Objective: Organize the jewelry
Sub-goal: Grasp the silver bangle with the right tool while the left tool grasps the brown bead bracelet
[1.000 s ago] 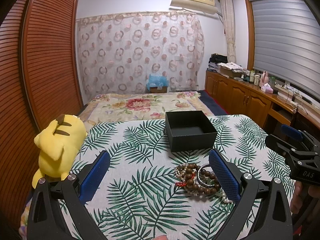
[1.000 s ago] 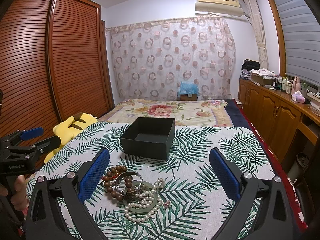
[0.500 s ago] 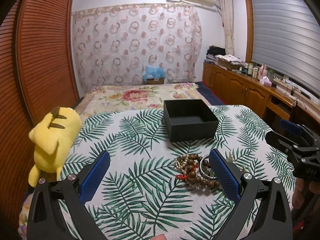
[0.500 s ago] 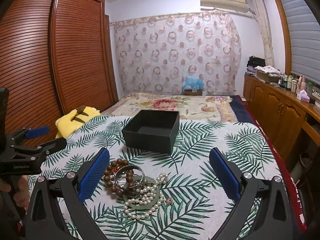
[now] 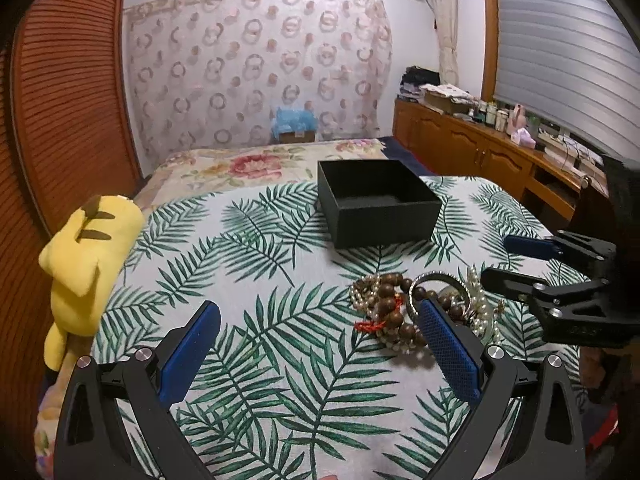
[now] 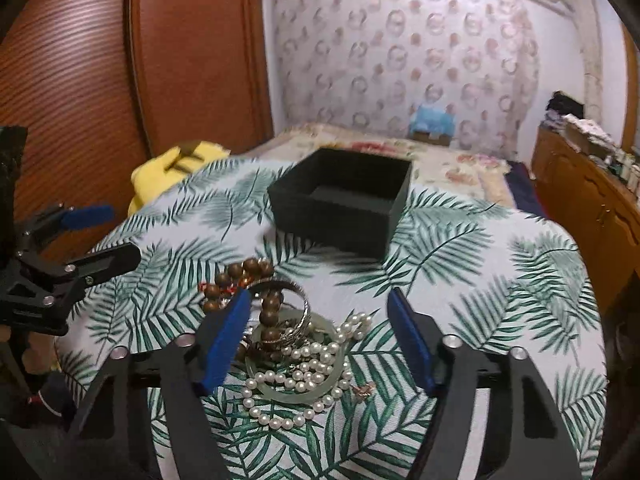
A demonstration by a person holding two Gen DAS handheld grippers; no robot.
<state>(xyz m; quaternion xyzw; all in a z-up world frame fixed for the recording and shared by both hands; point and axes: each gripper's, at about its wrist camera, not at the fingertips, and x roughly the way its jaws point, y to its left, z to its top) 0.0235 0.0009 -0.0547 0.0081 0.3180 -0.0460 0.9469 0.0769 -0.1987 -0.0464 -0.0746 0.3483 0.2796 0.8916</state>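
Jewelry pile (image 6: 292,344) lies on the palm-leaf cloth (image 5: 248,280) covering the table, near the front edge and short of the black box (image 5: 376,204). The box stands open-topped further back on the same cloth, well apart from the pile, and its interior shows only a dark lining.

The pile consists of a brown wooden bead bracelet (image 6: 240,276), a silver bangle (image 6: 292,300) standing tilted among the beads, a pale green jade bangle (image 6: 296,390) lying flat, and a white pearl strand (image 6: 280,412) looped over and around the jade bangle. A small red tassel (image 5: 370,324) shows at the left side of the beads in the left wrist view. A small gold-coloured piece (image 6: 363,389) lies just beside the jade bangle on its right.

My right claw (image 6: 320,336) is spread apart and positioned low over the pile, with the pearls and both bangles between its blue pads (image 6: 224,344). The left-hand pad sits just beside the wooden beads; contact cannot be confirmed. Nothing is clamped.

My left claw (image 5: 316,352) is also spread apart, holding nothing. Its right-hand pad overlaps the wooden beads in the left wrist view, and bare cloth lies between its pads.

A yellow plush toy (image 5: 88,260) rests at the left edge of the table.
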